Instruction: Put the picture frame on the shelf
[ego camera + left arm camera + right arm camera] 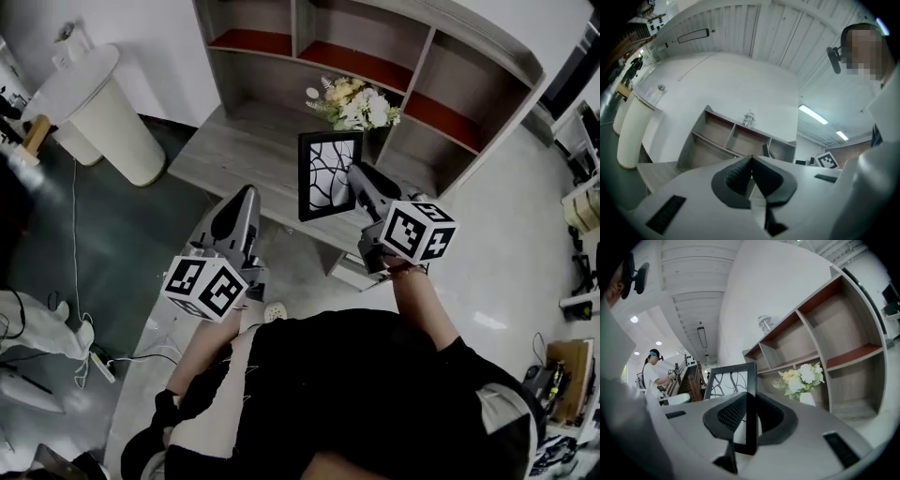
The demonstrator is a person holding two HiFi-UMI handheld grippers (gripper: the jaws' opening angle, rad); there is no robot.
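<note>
1. Picture frame [328, 175] work falls to one hand only. Nearest the person, at the lower left of the head view, the left gripper [248, 195] has its jaws pressed together with nothing between them, and it hangs short of the desk [234, 150].
2. Just beyond, at the centre of that view, the right gripper [356, 176] is clamped on the frame's side edge. The right gripper view shows the black edge pinched between the pads, with the white, branch-patterned face standing upright to the left.
3. The frame hangs over the desk's front part. Whether its bottom edge touches the wood I cannot tell.
4. Past it, a bunch of pale flowers [361, 105] stands on the desk just behind the frame, in front of the shelf [441, 84].
5. Farthest, across the top of the frame, the shelf's bays with reddish floors show nothing in them.
6. The step in hand looks like the carry, with placement not yet done. The next move calls for lifting the frame over or around the flowers (they sit right in the path), entering a bay upright, setting the bottom edge down and only then parting the jaws
</note>
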